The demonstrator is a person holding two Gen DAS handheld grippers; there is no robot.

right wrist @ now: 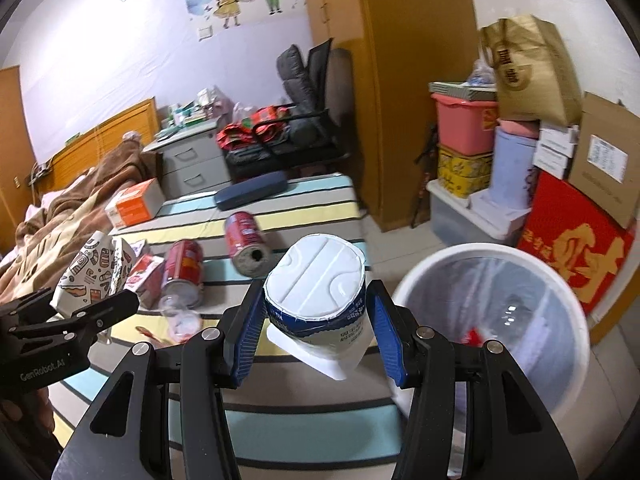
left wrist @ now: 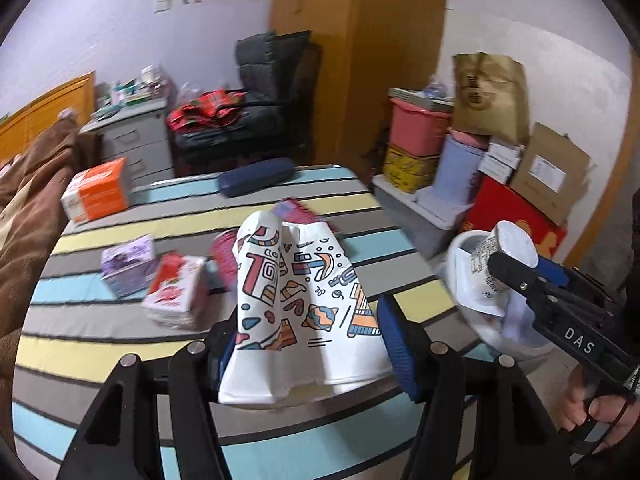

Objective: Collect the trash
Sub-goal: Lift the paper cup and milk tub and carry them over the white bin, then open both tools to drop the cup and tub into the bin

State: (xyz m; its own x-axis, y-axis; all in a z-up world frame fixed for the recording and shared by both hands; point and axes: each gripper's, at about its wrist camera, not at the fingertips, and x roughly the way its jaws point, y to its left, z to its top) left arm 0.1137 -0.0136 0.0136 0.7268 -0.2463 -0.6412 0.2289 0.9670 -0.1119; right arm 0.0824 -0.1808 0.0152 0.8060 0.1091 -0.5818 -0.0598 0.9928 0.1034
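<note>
While the right gripper (right wrist: 316, 332) clamps a light, thin-walled cup (right wrist: 316, 300) near the bin (right wrist: 492, 264), the left gripper (left wrist: 304, 344) pinches a crushable paper bag (left wrist: 300, 308); side grips look adequate.

The right claw (right wrist: 316, 320) grips a white cup (right wrist: 318, 300) beside the white bin (right wrist: 568, 292).

Both grippers, left (left wrist: 308, 344) (right (right wrist: 316, 332)), clamped.
</note>
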